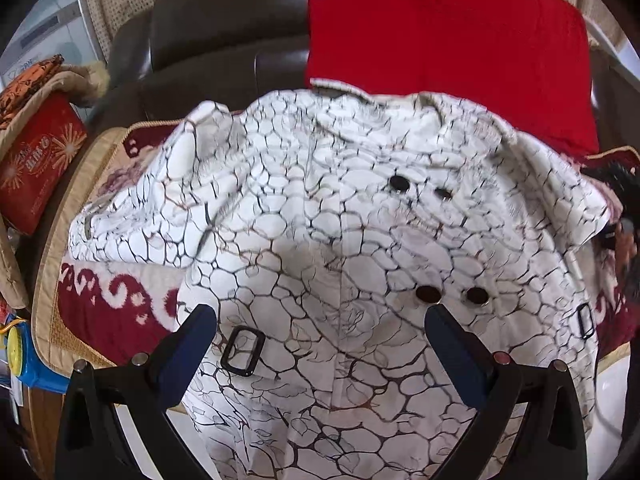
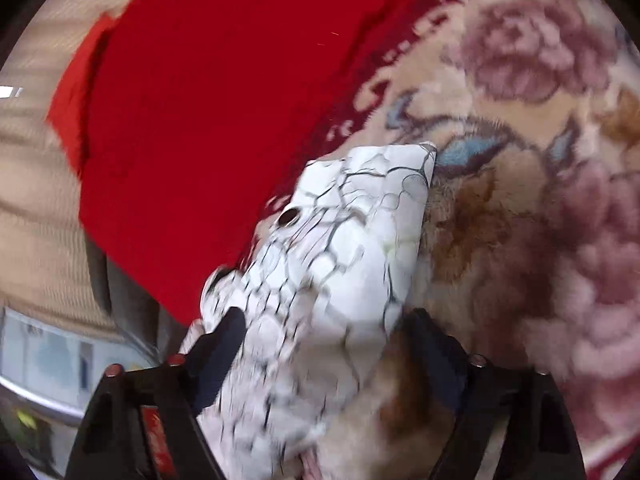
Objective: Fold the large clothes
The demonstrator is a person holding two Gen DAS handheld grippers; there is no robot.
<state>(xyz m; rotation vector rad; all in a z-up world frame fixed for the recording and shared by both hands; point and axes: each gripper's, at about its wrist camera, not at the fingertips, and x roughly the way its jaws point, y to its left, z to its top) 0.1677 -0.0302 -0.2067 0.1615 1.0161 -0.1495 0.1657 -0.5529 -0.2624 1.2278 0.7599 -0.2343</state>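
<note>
A white coat point(image 1: 320, 220) with a dark crackle print lies spread on a floral blanket point(image 1: 116, 300); black snaps point(image 1: 400, 183) and a black buckle point(image 1: 242, 350) show on it. My left gripper point(image 1: 320, 322) hovers over its near part, jaws wide open with nothing pinched. In the right wrist view a narrow flap of the same coat point(image 2: 344, 240), with one snap point(image 2: 288, 216), runs between the fingers of my right gripper point(image 2: 326, 332). Those jaws stand wide, and the fingertips point(image 2: 226, 330) flank the flap's edges without clearly squeezing it. The picture is blurred.
A red cloth point(image 1: 440, 32) lies behind the coat, over a brown leather seat point(image 1: 224, 40), and also appears as the red cloth point(image 2: 220, 100) beside the flap. A red box point(image 1: 36, 168) and a blue and yellow toy point(image 1: 20, 356) sit at the left. The blanket point(image 2: 540, 200) extends to the right.
</note>
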